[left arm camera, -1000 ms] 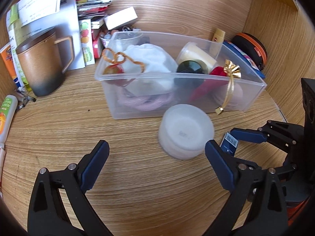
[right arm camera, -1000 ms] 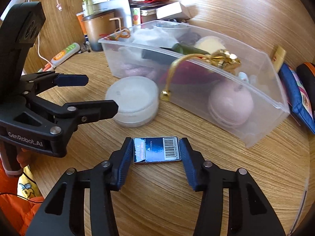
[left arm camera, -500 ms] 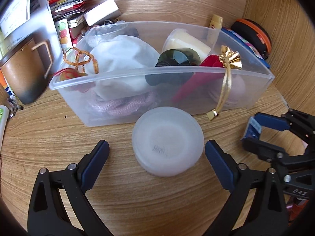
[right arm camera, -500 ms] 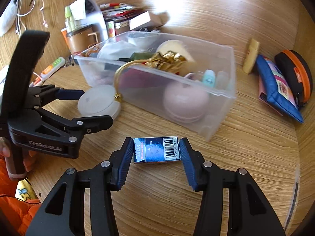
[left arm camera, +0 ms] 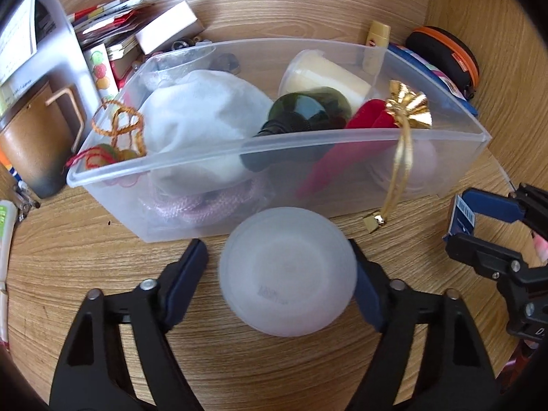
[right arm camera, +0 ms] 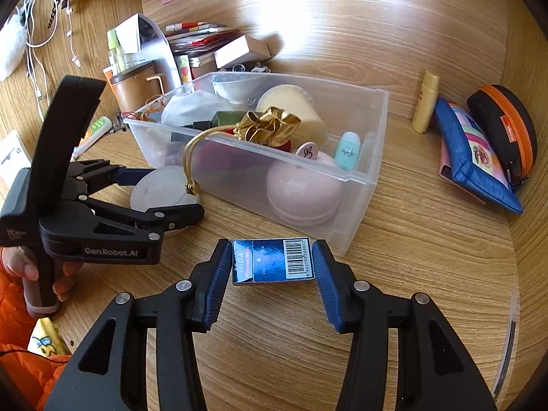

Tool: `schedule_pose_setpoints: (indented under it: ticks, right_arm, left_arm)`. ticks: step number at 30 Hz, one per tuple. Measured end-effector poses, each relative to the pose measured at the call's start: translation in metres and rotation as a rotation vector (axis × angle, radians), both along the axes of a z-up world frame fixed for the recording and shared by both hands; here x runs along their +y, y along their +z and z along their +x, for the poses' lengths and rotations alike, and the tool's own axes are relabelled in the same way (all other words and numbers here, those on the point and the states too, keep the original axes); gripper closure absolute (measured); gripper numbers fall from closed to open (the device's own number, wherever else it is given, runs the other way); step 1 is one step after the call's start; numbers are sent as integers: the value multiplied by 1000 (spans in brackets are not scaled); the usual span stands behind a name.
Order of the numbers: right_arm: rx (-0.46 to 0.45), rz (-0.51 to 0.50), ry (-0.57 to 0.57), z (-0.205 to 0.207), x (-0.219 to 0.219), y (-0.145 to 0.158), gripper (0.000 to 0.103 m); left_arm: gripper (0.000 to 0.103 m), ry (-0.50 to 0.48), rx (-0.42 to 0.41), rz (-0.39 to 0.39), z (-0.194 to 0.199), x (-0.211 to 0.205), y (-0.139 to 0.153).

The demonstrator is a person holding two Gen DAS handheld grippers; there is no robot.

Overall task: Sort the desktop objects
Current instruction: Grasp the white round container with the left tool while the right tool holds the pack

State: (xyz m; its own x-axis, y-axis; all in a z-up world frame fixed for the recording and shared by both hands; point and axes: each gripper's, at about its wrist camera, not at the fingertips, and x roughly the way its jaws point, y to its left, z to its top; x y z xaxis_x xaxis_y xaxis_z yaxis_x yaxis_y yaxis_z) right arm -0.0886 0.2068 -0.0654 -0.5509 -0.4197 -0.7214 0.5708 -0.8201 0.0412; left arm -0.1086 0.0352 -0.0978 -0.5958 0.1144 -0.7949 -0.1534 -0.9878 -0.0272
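A clear plastic bin [left arm camera: 342, 144] [right arm camera: 356, 185] on the wooden desk holds several items: white cloth, dark bottle, red item, gold bow, pink round case. A frosted white round container [left arm camera: 287, 270] [right arm camera: 161, 188] lies in front of the bin. My left gripper [left arm camera: 279, 270] [right arm camera: 164, 190] has its jaws around the container, the right pad touching it, a small gap on the left. My right gripper [right arm camera: 272, 263] [left arm camera: 462, 219] is shut on a small blue box with a barcode [right arm camera: 272, 262], held above the desk right of the bin's near corner.
A brown mug [left arm camera: 34, 144], papers and small boxes [left arm camera: 137, 34] stand behind the bin on the left. A yellow tube [right arm camera: 424, 106], a blue pouch [right arm camera: 472, 157] and a black-orange case [right arm camera: 503, 126] lie at the right by the side wall.
My left gripper moved forward and its jaws narrowed around the white round container. My right gripper lifted and drew back with the blue box in it.
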Motion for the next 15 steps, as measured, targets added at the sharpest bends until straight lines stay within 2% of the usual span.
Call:
schedule_pose_setpoints:
  ticks: [1,2,9,15]
  right_arm:
    - [3,-3,-1,0,0,1,58]
    - [5,-5,-2,0,0,2,58]
    - [39,-10,-14,5,3,11,58]
    - [57,-10,-28,7,4,17,58]
  left_arm:
    - [36,-8,4,-6,1,1,0]
    - [38,-13,8,-17,2,4,1]
    - [38,-24,14,-18,3,3,2]
    - [38,-9,67,-45,19,0,9]
